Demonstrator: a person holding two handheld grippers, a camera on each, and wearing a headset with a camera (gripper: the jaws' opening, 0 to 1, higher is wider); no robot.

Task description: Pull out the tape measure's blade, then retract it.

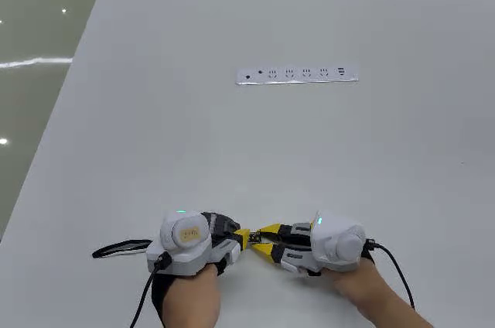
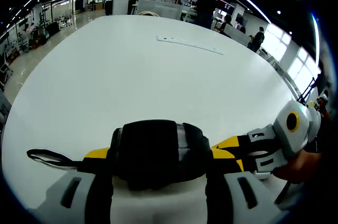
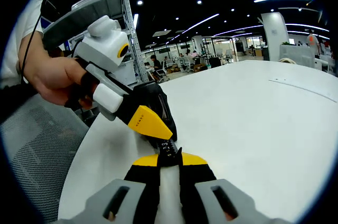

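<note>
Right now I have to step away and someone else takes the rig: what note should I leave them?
Left tongs: shut on the tape, its black case clamped between the jaws.
Right tongs: shut on the blade at its tip, close to the case.
Done: both grips taken; a short bit of blade shows.
Left: pull the blade out, then retract it.

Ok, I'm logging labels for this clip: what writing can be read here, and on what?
Nothing reads for certain.
Tape measure blade: black digits, too blurred to quote.
Left gripper: small print on its yellow tip, too small.
Power strip: marks beside the sockets, too small.
</note>
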